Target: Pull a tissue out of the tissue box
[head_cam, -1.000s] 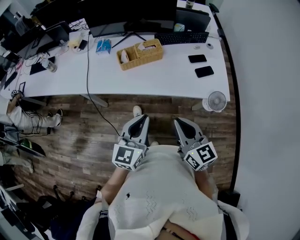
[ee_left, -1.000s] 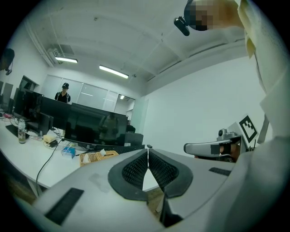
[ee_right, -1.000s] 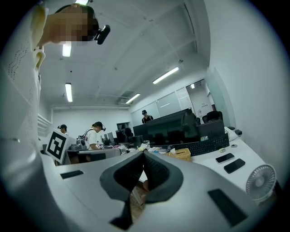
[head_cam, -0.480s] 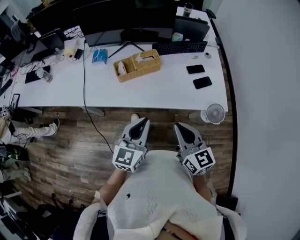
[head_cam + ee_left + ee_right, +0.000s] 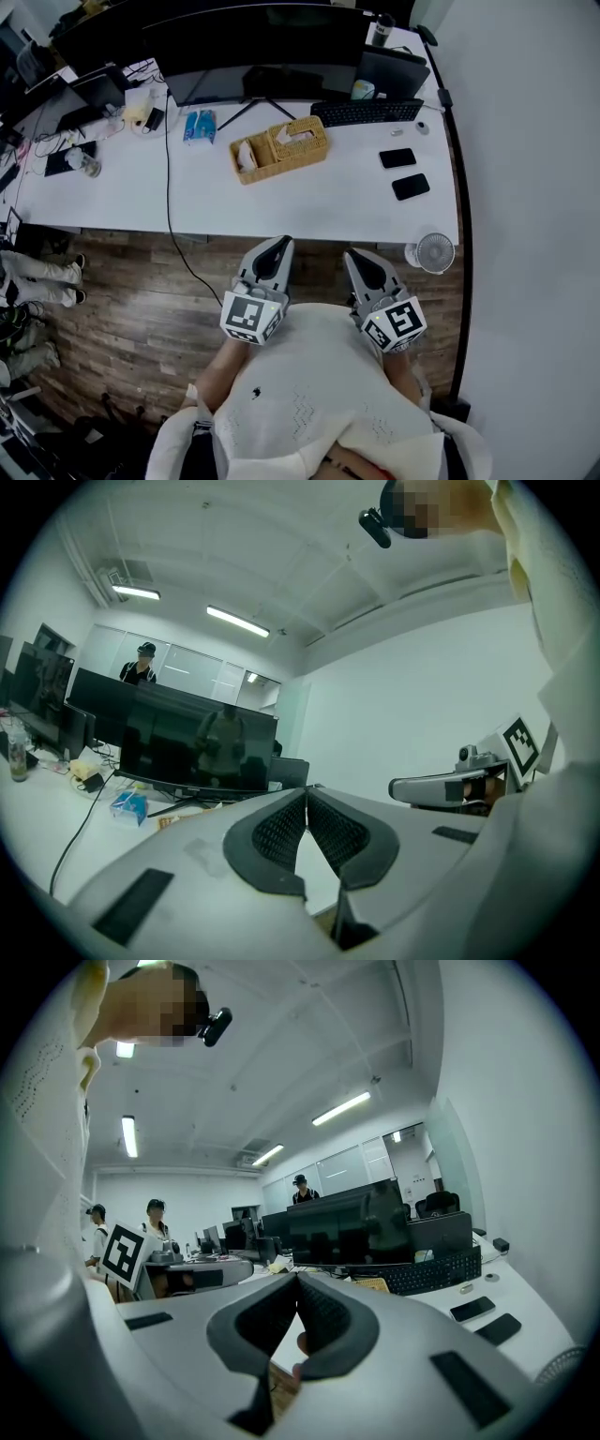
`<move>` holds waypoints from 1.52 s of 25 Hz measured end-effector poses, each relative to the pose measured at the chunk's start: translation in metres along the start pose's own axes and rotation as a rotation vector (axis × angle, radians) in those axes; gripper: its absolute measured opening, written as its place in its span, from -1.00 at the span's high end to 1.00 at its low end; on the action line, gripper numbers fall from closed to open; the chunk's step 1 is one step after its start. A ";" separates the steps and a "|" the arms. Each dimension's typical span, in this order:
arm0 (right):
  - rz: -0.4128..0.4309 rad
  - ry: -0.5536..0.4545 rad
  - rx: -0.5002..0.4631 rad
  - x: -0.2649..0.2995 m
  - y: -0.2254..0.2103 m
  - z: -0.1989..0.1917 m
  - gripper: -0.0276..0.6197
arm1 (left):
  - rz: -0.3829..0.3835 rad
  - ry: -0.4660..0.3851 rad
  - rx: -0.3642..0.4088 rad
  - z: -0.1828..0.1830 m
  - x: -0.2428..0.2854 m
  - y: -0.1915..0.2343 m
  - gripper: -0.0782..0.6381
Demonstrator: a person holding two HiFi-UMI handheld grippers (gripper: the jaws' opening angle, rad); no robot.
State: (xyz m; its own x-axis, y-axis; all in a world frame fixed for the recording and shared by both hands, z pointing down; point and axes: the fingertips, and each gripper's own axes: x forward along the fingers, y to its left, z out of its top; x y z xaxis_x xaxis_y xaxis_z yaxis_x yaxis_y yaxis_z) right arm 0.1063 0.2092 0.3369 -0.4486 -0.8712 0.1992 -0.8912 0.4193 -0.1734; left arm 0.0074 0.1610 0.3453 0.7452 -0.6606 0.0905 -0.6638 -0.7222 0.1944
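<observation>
**Head view: both grippers closed with nothing held, short of the desk; tissue box in its basket**

1. Person's white knitted top (image 5: 319,384): fills the lower centre of the frame, nearest the camera.
2. Left gripper (image 5: 282,241): held out level in front of the body over the wooden floor (image 5: 141,291). Its marker cube faces up. The left gripper view shows the ribbed pads meeting at the tip, nothing between them.
3. Right gripper (image 5: 348,253): beside the left one and apart from it, tilted slightly down. The right gripper view shows its jaws closed together at the tip, gripping nothing.
4. Small white fan (image 5: 430,253): below the desk's near right corner, to the right of the right gripper.
5. White desk (image 5: 309,202): its near edge lies just beyond both sets of fingertips. A black cable (image 5: 170,187) runs across it and drops over the near edge.
6. Two dark phones (image 5: 411,186): lying flat on the right part of the desk.
7. Wicker basket (image 5: 281,169): mid-desk, set at a slant, well apart from both grippers.
8. Tissue box (image 5: 311,143): in the basket's right-hand part, with a pale tissue (image 5: 296,134) showing at its top opening.
9. Blue packet (image 5: 200,125): left of the basket.
10. Black keyboard (image 5: 366,112): behind the basket, to its right.
11. Dark monitor (image 5: 262,47): along the far edge of the desk.
</observation>
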 end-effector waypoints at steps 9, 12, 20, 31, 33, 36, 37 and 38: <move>-0.001 0.008 0.008 0.055 -0.016 0.022 0.91 | 0.000 0.012 0.012 0.017 0.031 0.048 0.73; -0.009 0.017 0.009 0.072 -0.021 0.027 0.91 | -0.004 0.013 0.020 0.024 0.041 0.064 0.73; -0.026 0.012 0.007 0.120 -0.036 0.043 0.91 | -0.034 0.028 0.036 0.032 0.073 0.101 0.73; -0.036 0.032 0.022 0.185 -0.040 0.050 0.91 | -0.066 0.051 0.033 0.037 0.101 0.156 0.73; -0.040 0.040 0.015 0.195 -0.040 0.050 0.91 | -0.069 0.056 0.032 0.033 0.104 0.166 0.73; -0.047 0.062 0.000 0.207 -0.039 0.048 0.91 | -0.068 0.067 0.022 0.027 0.110 0.181 0.73; -0.051 0.071 -0.001 0.210 -0.039 0.047 0.91 | -0.070 0.071 0.017 0.026 0.112 0.185 0.73; -0.056 0.079 0.000 0.211 -0.039 0.046 0.91 | -0.072 0.073 0.013 0.025 0.114 0.187 0.73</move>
State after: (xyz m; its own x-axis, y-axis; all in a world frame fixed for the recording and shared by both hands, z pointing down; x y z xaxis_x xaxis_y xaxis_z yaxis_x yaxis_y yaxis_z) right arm 0.0495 -0.0030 0.3417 -0.4023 -0.8703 0.2842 -0.9149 0.3708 -0.1597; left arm -0.0331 -0.0546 0.3679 0.7934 -0.5905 0.1478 -0.6087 -0.7703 0.1900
